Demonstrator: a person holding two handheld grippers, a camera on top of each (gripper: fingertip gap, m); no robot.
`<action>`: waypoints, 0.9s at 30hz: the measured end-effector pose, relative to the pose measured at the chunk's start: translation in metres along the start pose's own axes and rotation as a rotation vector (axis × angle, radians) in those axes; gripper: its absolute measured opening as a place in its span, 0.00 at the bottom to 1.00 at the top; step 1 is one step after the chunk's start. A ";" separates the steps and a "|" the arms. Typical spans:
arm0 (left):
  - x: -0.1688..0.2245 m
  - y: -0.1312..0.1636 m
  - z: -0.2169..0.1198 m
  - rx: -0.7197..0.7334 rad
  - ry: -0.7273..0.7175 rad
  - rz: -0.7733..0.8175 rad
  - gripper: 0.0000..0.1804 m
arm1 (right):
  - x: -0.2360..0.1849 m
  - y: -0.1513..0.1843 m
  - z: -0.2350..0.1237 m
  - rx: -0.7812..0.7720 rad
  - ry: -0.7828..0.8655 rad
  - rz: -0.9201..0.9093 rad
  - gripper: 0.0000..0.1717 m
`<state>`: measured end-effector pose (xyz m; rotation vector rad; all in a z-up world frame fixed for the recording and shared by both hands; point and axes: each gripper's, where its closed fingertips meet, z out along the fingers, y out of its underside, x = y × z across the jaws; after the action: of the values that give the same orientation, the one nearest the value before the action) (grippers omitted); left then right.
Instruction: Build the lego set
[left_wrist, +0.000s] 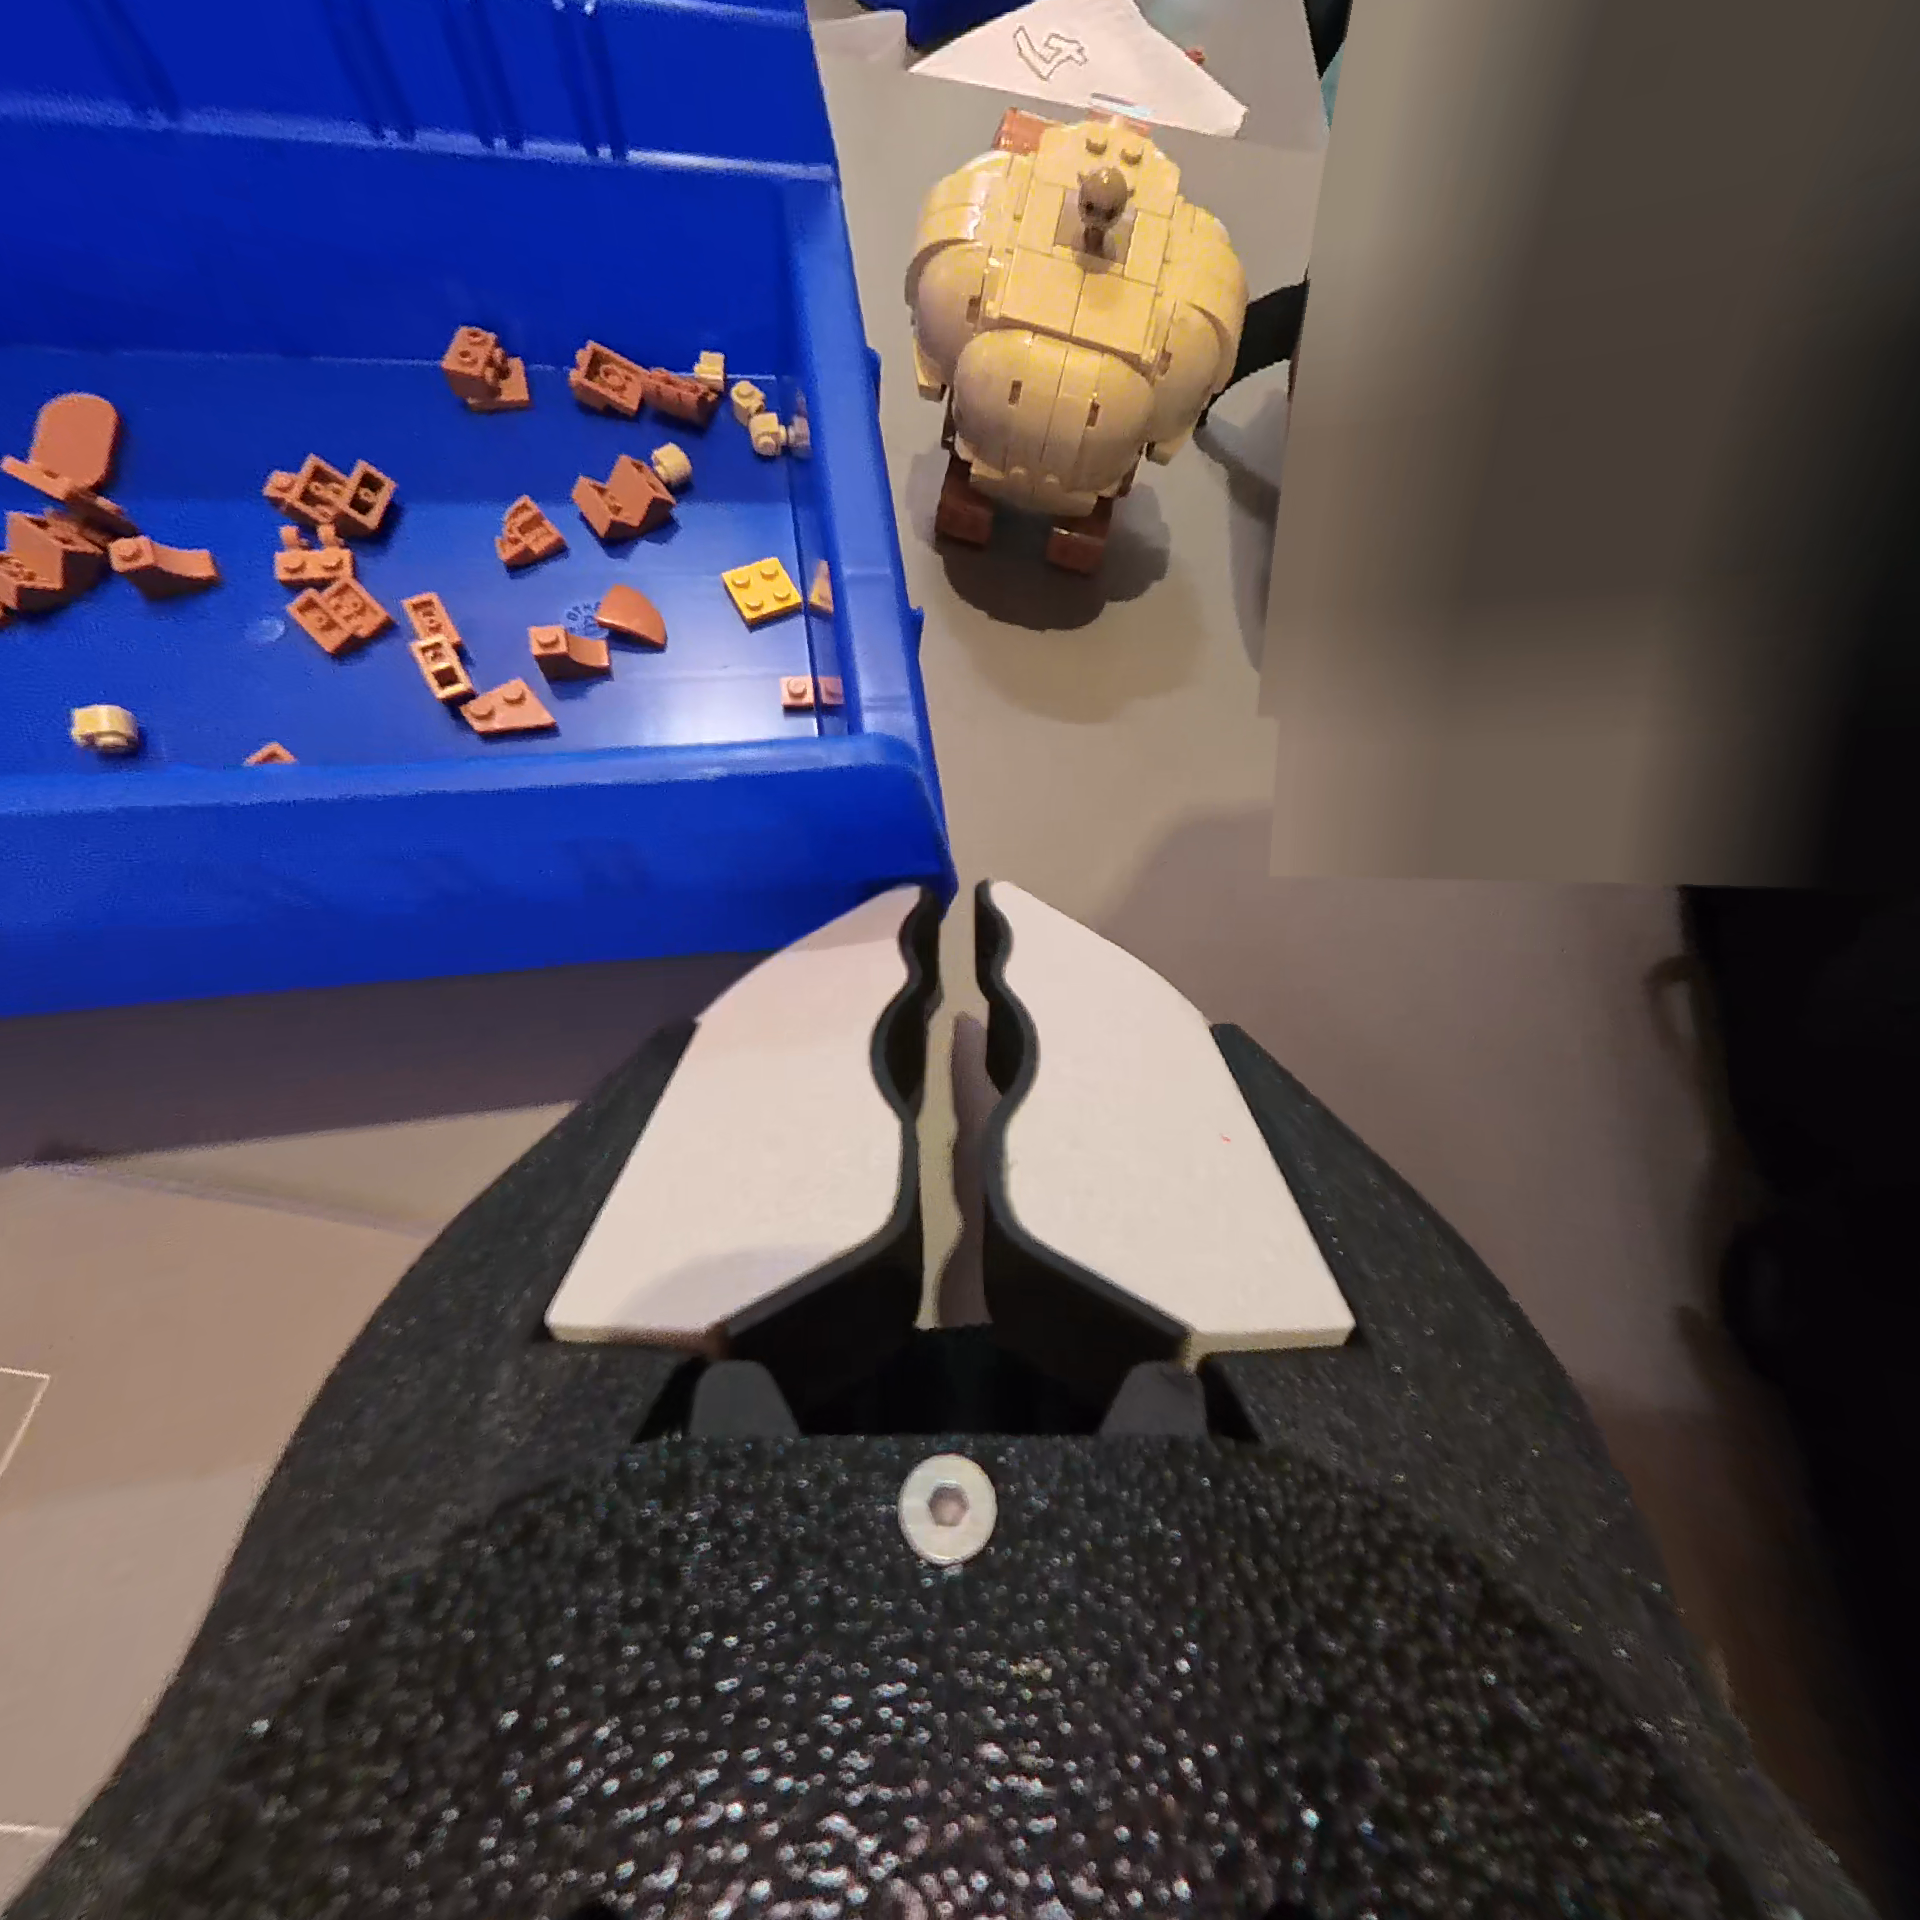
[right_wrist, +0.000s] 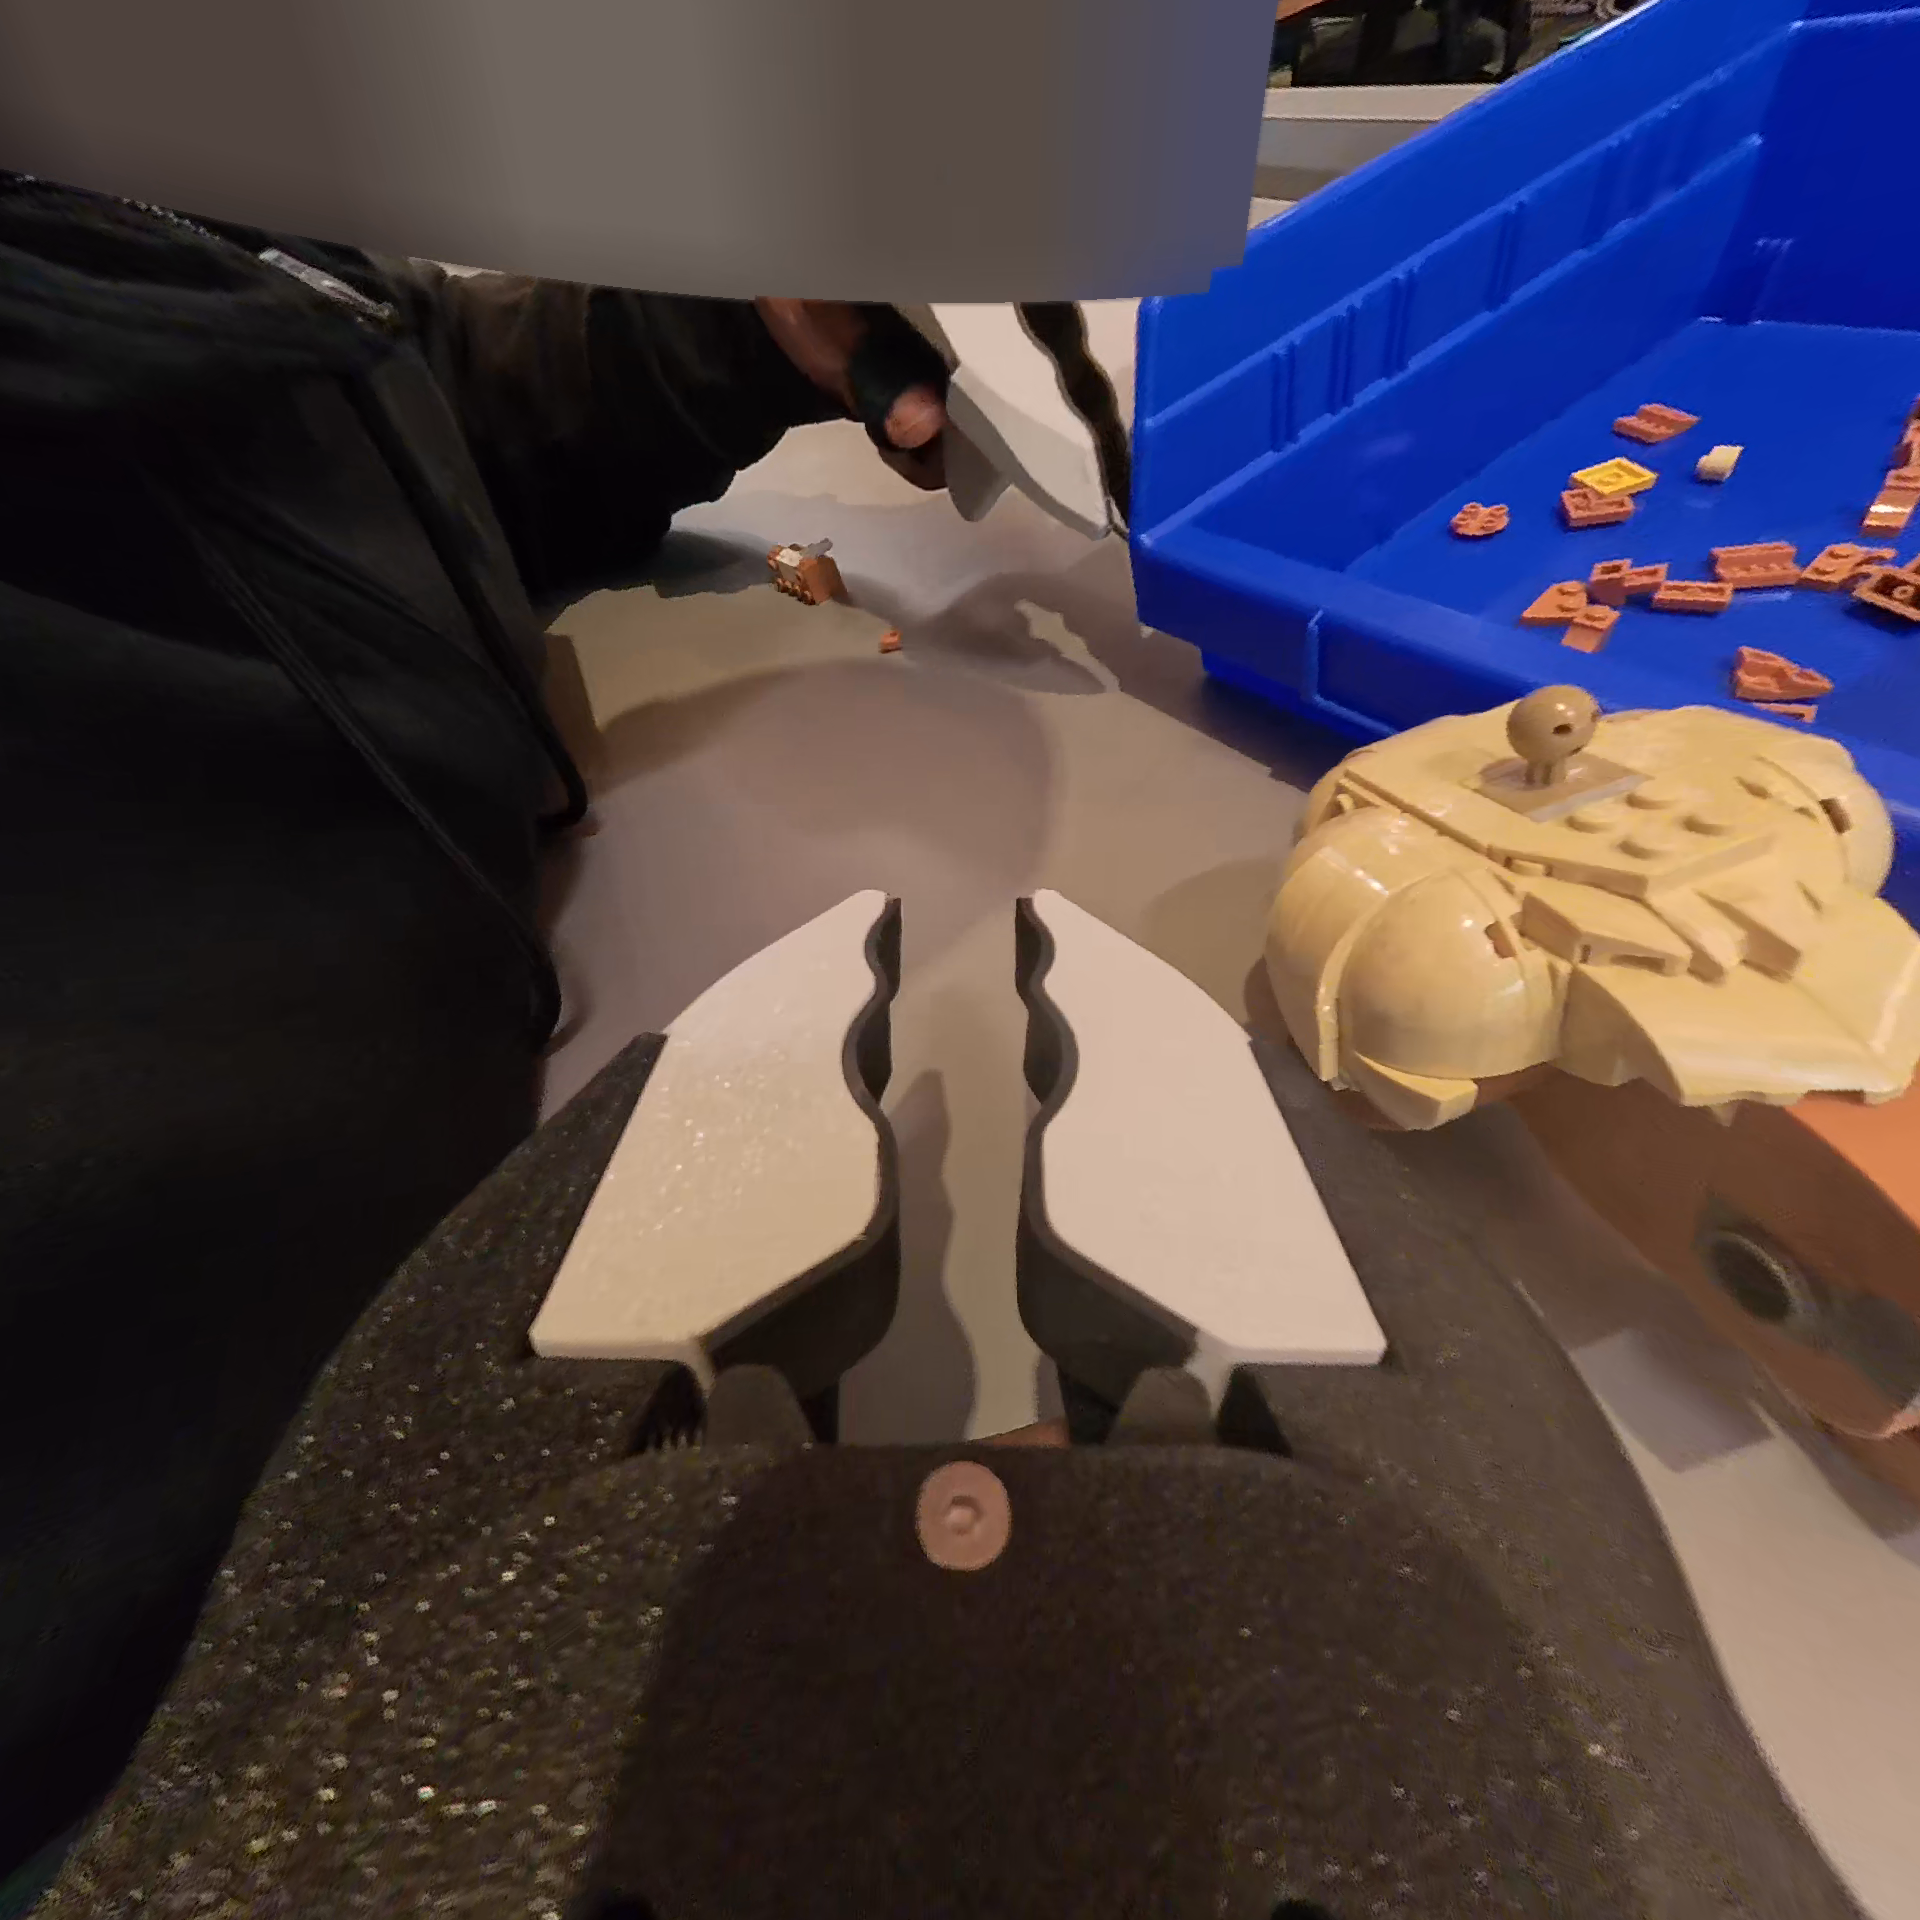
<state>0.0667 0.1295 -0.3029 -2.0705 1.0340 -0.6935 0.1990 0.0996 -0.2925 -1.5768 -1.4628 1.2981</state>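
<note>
My left gripper (left_wrist: 958, 894) hovers over the grey table beside the near right corner of a blue bin (left_wrist: 468, 769). Its pads stand a narrow slit apart with nothing between them. It also shows in the right wrist view (right_wrist: 1044, 504), held by a hand (right_wrist: 904, 405), tips pointing down next to the bin (right_wrist: 1247, 623). A small brown brick assembly (right_wrist: 805, 571) and a tiny brown piece (right_wrist: 890, 641) lie on the table below it. My right gripper (right_wrist: 956, 904) is open and empty over bare table, left of a tan brick model (right_wrist: 1558, 935).
The bin holds several loose brown bricks, a few tan ones and a yellow plate (left_wrist: 762, 590). The tan model (left_wrist: 1081, 312) stands on brown feet right of the bin, with a white paper (left_wrist: 1081, 73) behind it. A dark sleeve (right_wrist: 260, 727) fills the left of the right wrist view. Across from one pair of fingers to the other is roughly 15 centimetres.
</note>
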 end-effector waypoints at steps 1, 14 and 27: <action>-0.002 0.002 -0.001 -0.005 -0.006 -0.007 0.04 | 0.001 0.000 0.000 -0.001 0.009 0.005 0.12; -0.005 0.010 -0.023 -0.033 0.010 0.020 0.06 | 0.010 0.009 0.007 -0.073 0.069 0.029 0.10; -0.058 -0.096 -0.032 -0.143 0.205 0.827 0.12 | 0.005 0.013 0.011 -0.108 0.062 -0.007 0.10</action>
<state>0.0559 0.2068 -0.2167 -1.4756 1.9269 -0.4006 0.1931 0.1003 -0.3087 -1.6638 -1.5209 1.1731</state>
